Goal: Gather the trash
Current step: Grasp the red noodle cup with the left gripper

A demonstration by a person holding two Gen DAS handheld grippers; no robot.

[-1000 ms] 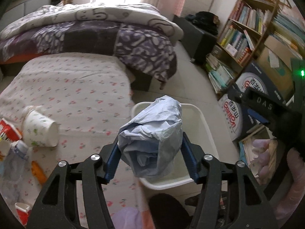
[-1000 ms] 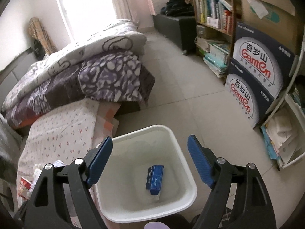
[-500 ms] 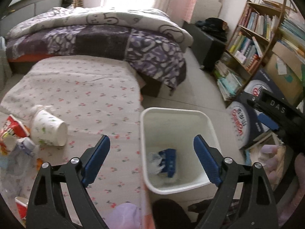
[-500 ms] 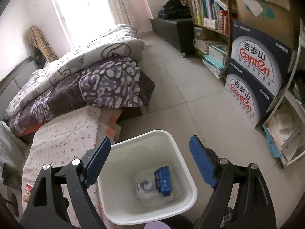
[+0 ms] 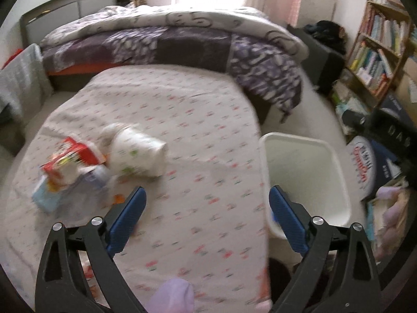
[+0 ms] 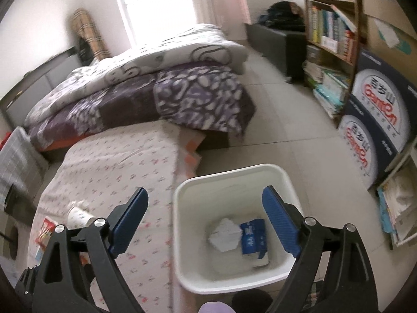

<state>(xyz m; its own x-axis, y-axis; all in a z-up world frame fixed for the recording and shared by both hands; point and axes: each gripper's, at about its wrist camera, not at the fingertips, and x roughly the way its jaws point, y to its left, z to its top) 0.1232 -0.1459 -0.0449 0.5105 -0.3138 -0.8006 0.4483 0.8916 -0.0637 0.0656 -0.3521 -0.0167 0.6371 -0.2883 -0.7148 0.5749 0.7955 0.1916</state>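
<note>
- Trash left to gather lies in a heap on the near-left of the flower-print bed sheet (image 5: 198, 120): a white paper cup with small green and red prints (image 5: 138, 154) tipped on its side, a red and white snack carton (image 5: 69, 156) touching it on the left, and a pale blue packet (image 5: 45, 195) nearer to me; blur hides what else is in the heap.
- My left tongs (image 5: 206, 203) are spread wide with nothing between them, hanging over the sheet to the right of the heap.
- My right tongs (image 6: 204, 208) are also wide and empty, above the white square plastic bin (image 6: 182, 234) on the floor at the bed's right edge.
- Inside the bin I see a crumpled white wad (image 6: 225, 234) beside a blue carton (image 6: 252, 236).
- I judge the cup light, thin-walled and easy to crush; I would pinch it across the body near the open rim, gently.
- The carton looks stiffer, so its flat faces should give a sure hold.
- Sheet is soft and may rumple if the tips dig in.
- Open bed lies between heap and bin; the bin's left rim sits just beside the mattress edge, so a carry needs to clear that rim.
</note>
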